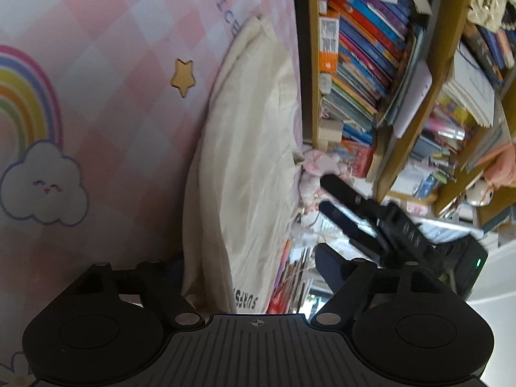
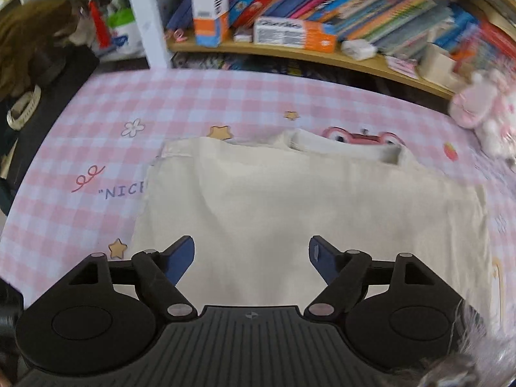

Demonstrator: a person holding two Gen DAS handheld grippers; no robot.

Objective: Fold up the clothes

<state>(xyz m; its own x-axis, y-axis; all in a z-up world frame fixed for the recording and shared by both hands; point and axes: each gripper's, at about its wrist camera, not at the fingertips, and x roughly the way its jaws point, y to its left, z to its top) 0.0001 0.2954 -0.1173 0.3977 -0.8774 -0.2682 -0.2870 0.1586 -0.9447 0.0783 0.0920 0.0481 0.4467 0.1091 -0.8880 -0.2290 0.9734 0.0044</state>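
A cream T-shirt point(image 2: 306, 200) lies partly folded on the pink checked tablecloth point(image 2: 180, 106). In the left wrist view the shirt point(image 1: 245, 148) runs up the middle, with dark lettering near its lower edge. My right gripper point(image 2: 251, 254) is open and empty, hovering over the shirt's near edge. My left gripper point(image 1: 251, 271) is open, its jaws spread to either side of the shirt's near edge; its left finger is hidden in shadow. The right gripper point(image 1: 325, 193) also shows in the left wrist view, open beside the shirt.
A wooden bookshelf point(image 2: 322, 54) packed with books stands behind the table. A pink plush toy point(image 2: 483, 113) sits at the table's far right. A black object with a white band point(image 2: 25, 109) lies off the left edge.
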